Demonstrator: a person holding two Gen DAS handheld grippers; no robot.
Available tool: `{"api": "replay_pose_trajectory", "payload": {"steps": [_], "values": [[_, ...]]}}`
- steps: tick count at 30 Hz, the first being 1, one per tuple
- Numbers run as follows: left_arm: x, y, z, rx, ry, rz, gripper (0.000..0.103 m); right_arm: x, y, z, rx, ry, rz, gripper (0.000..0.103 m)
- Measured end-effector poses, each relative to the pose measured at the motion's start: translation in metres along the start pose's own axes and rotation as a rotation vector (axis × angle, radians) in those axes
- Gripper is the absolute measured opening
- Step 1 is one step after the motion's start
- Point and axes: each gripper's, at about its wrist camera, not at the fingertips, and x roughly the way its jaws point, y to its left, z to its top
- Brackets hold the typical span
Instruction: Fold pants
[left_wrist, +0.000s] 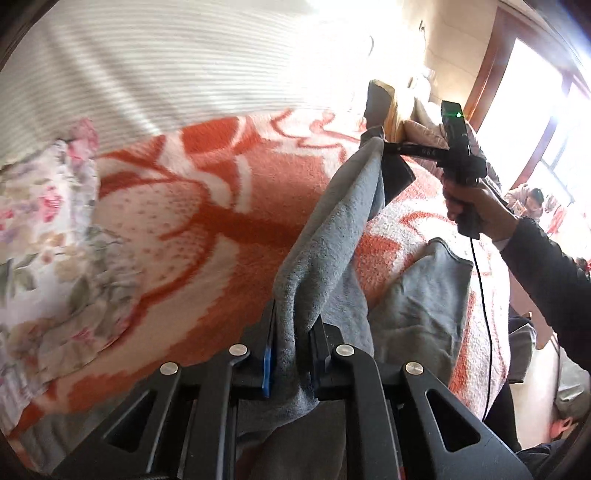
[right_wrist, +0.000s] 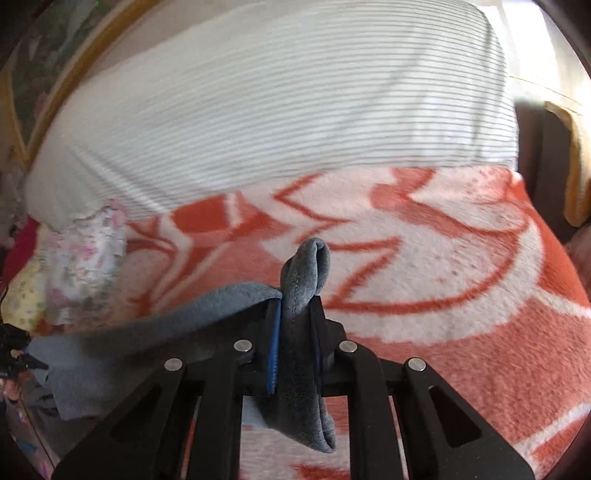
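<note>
The grey fleece pants (left_wrist: 332, 236) are lifted above an orange and white patterned blanket (left_wrist: 207, 192). My left gripper (left_wrist: 293, 347) is shut on one end of a stretched fabric edge. That edge runs up to my right gripper (left_wrist: 380, 147), which grips the other end. Part of the pants (left_wrist: 417, 310) hangs down onto the blanket. In the right wrist view my right gripper (right_wrist: 295, 328) is shut on a bunched fold of the pants (right_wrist: 301, 354), and the cloth trails off left (right_wrist: 147, 332) over the blanket (right_wrist: 443, 295).
A white striped pillow (right_wrist: 280, 110) lies at the head of the bed. Floral cloth (left_wrist: 40, 229) is bunched at the left, also seen in the right wrist view (right_wrist: 85, 258). A window (left_wrist: 535, 92) and other people (left_wrist: 532, 199) are at the far right.
</note>
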Motion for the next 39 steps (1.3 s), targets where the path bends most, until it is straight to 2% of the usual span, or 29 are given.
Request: {"api": "replay_pose_trajectory", "payload": {"steps": [2, 5, 9, 11, 15, 18, 20, 24, 25, 27, 29, 31, 32, 33, 34, 36, 39], "values": [[-0.004, -0.009, -0.008, 0.020, 0.009, 0.044, 0.014, -0.001, 0.010, -0.004, -0.037, -0.005, 0.007, 0.015], [-0.011, -0.024, -0.027, 0.044, 0.010, 0.064, 0.014, -0.008, 0.019, -0.019, -0.053, -0.014, 0.027, 0.015], [-0.016, -0.055, -0.051, 0.081, -0.016, 0.098, 0.014, -0.026, 0.011, -0.047, -0.058, -0.026, 0.067, 0.016], [-0.016, -0.067, -0.063, 0.097, -0.025, 0.114, 0.014, -0.033, 0.004, -0.061, -0.048, -0.008, 0.094, 0.016], [-0.012, -0.072, -0.081, 0.071, -0.003, 0.119, 0.014, -0.038, -0.008, -0.088, -0.043, 0.068, 0.079, 0.019], [-0.012, -0.063, -0.089, 0.028, 0.016, 0.117, 0.014, -0.039, -0.033, -0.098, 0.060, 0.115, 0.043, 0.032], [-0.013, -0.063, -0.093, 0.032, 0.027, 0.121, 0.014, -0.043, -0.044, -0.099, 0.079, 0.111, -0.010, 0.032], [-0.014, -0.066, -0.098, 0.053, 0.038, 0.132, 0.014, -0.049, -0.035, -0.085, 0.059, 0.077, 0.018, 0.034], [-0.014, -0.067, -0.098, 0.053, 0.039, 0.132, 0.014, -0.047, -0.028, -0.081, 0.027, 0.075, 0.024, 0.037], [-0.013, -0.064, -0.096, 0.050, 0.041, 0.126, 0.014, -0.036, -0.006, -0.069, -0.079, 0.094, 0.004, 0.066], [-0.013, -0.063, -0.096, 0.048, 0.045, 0.125, 0.014, -0.018, 0.009, -0.061, -0.160, 0.130, -0.029, 0.073], [-0.012, -0.061, -0.095, 0.051, 0.053, 0.122, 0.014, 0.005, 0.015, -0.057, -0.195, 0.185, -0.065, 0.073], [-0.012, -0.060, -0.095, 0.049, 0.058, 0.123, 0.014, 0.019, 0.014, -0.056, -0.195, 0.228, -0.081, 0.071], [-0.012, -0.057, -0.093, 0.044, 0.059, 0.129, 0.014, 0.033, 0.013, -0.057, -0.192, 0.271, -0.094, 0.042], [-0.013, -0.054, -0.090, 0.035, 0.056, 0.142, 0.014, 0.047, 0.012, -0.057, -0.194, 0.318, -0.088, 0.022], [-0.020, -0.042, -0.080, 0.006, 0.029, 0.181, 0.014, 0.049, 0.014, -0.049, -0.199, 0.299, -0.079, 0.013], [-0.043, -0.021, -0.061, -0.063, -0.051, 0.250, 0.013, 0.028, 0.030, -0.022, -0.226, 0.161, -0.034, 0.012]]}}
